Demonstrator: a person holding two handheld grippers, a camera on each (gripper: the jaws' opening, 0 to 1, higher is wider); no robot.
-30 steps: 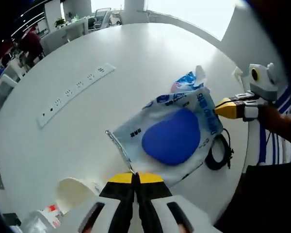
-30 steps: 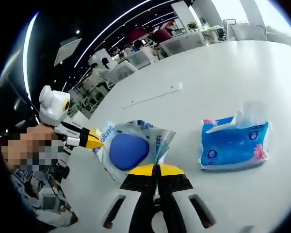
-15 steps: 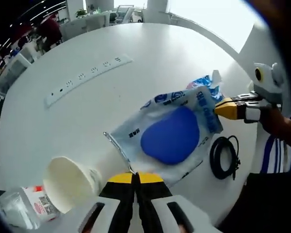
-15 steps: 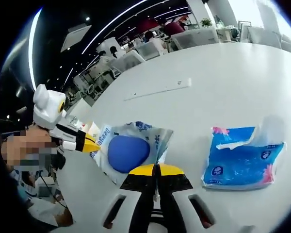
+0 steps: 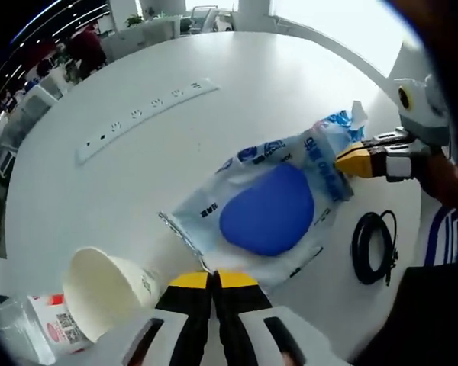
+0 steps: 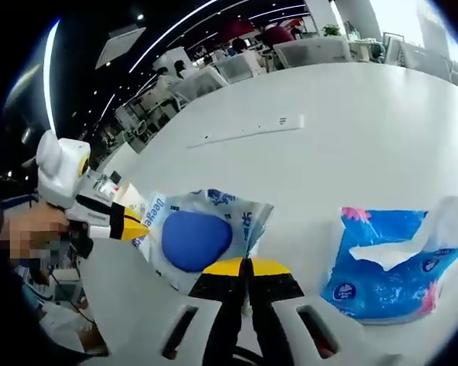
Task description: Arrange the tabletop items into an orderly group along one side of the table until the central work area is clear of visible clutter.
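Observation:
A clear plastic bag [image 5: 267, 210] with blue print and a blue oval pad inside is held stretched between both grippers over the white table [image 5: 99, 198]. My left gripper [image 5: 211, 280] is shut on the bag's near edge. My right gripper [image 5: 342, 162] comes in from the right, shut on the bag's far end. In the right gripper view my right gripper [image 6: 246, 268] pinches the bag [image 6: 191, 238] at its corner, and the left gripper [image 6: 140, 229] grips the opposite side. A blue tissue pack [image 6: 389, 263] lies to the right, apart from the bag.
A white paper cup [image 5: 99, 290] lies on its side beside my left gripper, with a labelled plastic bottle [image 5: 42, 329] below it. A coiled black cable [image 5: 374, 248] sits near the table edge. A white power strip [image 5: 145, 114] lies further out. A person's hand [image 6: 30, 236] holds the left gripper.
Both grippers keep hold of the bag and have shifted with it. The paper cup has come fully into the left gripper view, and the tissue pack now sits lower right in the right gripper view.

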